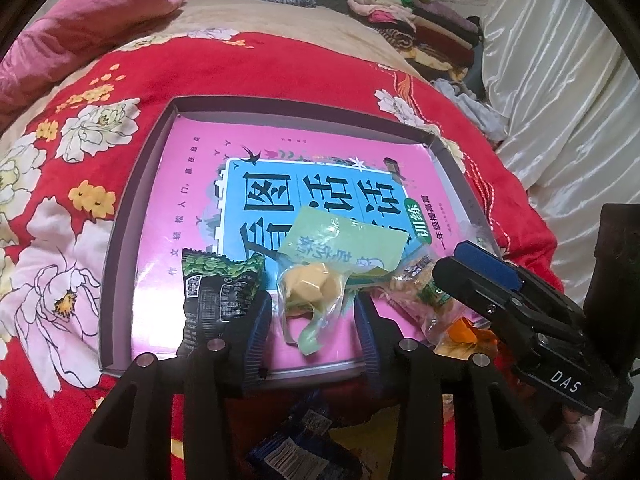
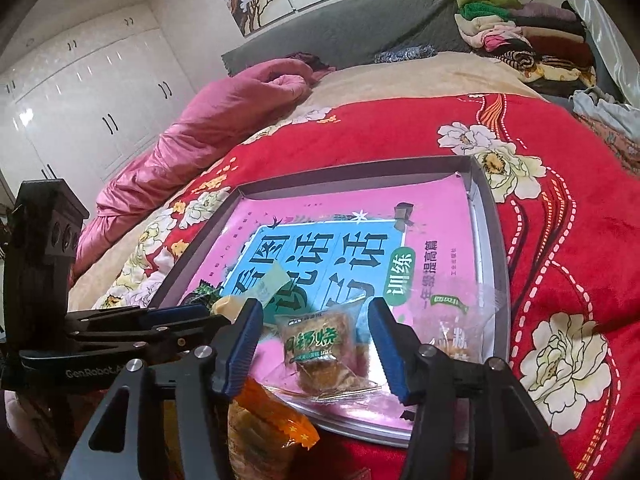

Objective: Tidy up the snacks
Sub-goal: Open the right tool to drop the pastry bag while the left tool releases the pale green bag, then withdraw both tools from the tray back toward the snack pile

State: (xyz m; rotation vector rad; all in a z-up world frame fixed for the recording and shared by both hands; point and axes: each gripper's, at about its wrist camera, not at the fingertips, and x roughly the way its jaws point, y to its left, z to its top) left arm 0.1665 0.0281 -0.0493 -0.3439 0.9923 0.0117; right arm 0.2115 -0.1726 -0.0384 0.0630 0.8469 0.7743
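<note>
Nearest in, the left tool point(image 1: 312, 316) hangs over the shallow box point(image 1: 132, 216) on the bed, jaws parted and clear on both sides of the pale green packet with the yellow sweet point(image 1: 316, 288), which lies on the box's pink liner by the near edge; nothing gripped there, it looks let go. Just beside its left finger a dark green packet point(image 1: 218, 292) leans at the near edge of the box. Over to the right tool point(image 2: 316, 332), same story: blue fingers point(image 2: 384, 344) stand apart either side of the clear-wrapped brown biscuit point(image 2: 320, 348), a sliver of daylight each side, so this one too sits in the box and is not being pinched. Outside the box, on the red floral bedspread point(image 2: 560, 208) at the bed's near edge, an orange-wrapped snack point(image 2: 272, 428) waits, and the left view catches a blue wrapper point(image 1: 296, 436) down there as well, partly hidden under the tool. My read: two snacks just placed, more to fetch. To do it cleanly, lift both tools straight up before swinging away, so a fingertip doesn't drag crinkly wrapping back out; those light packets will slide easily on the glossy liner. Place the next ones toward the bare far corners rather than piling at the near edge. Further back, pink quilt point(image 2: 192, 136), then folded clothes point(image 2: 516, 40) at the far corner of the bed.
</note>
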